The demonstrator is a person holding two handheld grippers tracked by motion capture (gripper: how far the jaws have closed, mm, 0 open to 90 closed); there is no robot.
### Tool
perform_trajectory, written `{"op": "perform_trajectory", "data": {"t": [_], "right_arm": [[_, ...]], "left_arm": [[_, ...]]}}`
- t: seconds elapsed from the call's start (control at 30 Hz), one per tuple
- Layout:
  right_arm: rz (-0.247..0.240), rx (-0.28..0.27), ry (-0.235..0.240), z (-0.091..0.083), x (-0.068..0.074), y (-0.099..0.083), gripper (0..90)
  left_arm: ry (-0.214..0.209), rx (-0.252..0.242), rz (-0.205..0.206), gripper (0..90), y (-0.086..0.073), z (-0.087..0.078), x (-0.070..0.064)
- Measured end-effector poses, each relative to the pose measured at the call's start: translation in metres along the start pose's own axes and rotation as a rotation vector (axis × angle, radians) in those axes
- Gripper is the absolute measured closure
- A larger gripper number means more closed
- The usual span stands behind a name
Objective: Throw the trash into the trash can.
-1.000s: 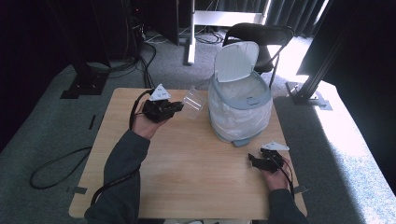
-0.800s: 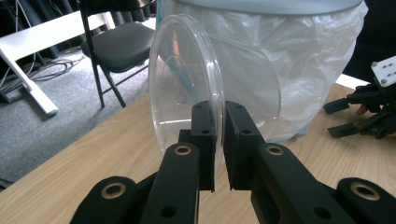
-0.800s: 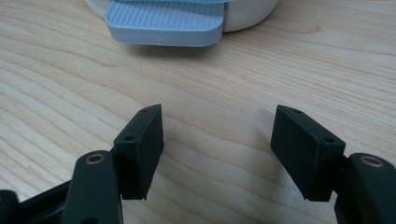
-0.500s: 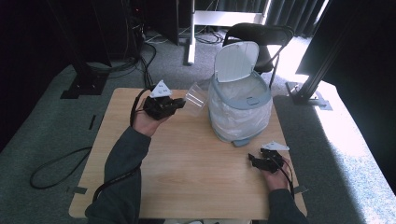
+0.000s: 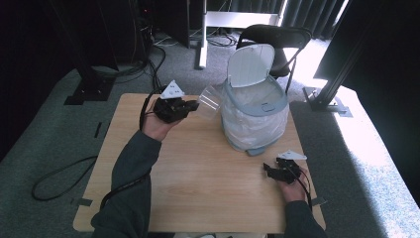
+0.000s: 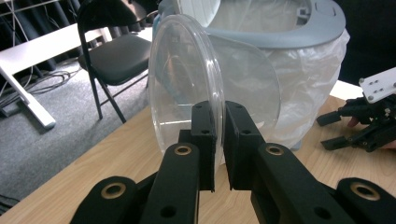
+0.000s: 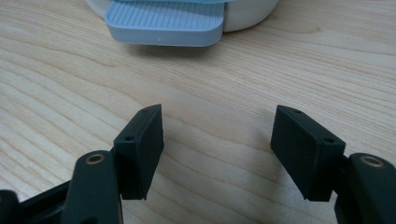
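Left gripper view shows the left gripper [image 6: 218,154] clamped on the rim of a clear plastic lid [image 6: 187,88], held up just beside the bin [image 6: 299,70]; it looks light, thin, bendy and slippery, so the edge seems the only sensible hold, while the right gripper [image 7: 217,149] rests agape on the table [image 7: 56,84].

clear plastic lid [image 6: 187,88] in black left gripper [image 6: 219,140]; beyond it, grey-blue bin [image 5: 255,106], white liner; ribbed pale blue pedal [image 7: 166,21] ahead of black right gripper [image 7: 217,140]; light woodgrain table [image 5: 198,173].
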State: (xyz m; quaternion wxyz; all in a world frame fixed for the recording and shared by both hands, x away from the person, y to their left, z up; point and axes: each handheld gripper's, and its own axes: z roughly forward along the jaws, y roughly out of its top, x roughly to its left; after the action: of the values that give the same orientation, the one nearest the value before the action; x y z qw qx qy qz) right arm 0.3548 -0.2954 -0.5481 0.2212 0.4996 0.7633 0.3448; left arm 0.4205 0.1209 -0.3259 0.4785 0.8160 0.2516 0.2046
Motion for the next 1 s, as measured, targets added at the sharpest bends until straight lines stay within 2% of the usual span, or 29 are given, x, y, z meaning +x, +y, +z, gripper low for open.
{"op": "perform_trajectory", "data": {"t": [1.0], "right_arm": [[0.0, 0.001, -0.001, 0.0, 0.0, 0.0, 33.6]], "left_arm": [[-0.016, -0.047, 0.043, 83.7, 0.036, -0.008, -0.005]]}}
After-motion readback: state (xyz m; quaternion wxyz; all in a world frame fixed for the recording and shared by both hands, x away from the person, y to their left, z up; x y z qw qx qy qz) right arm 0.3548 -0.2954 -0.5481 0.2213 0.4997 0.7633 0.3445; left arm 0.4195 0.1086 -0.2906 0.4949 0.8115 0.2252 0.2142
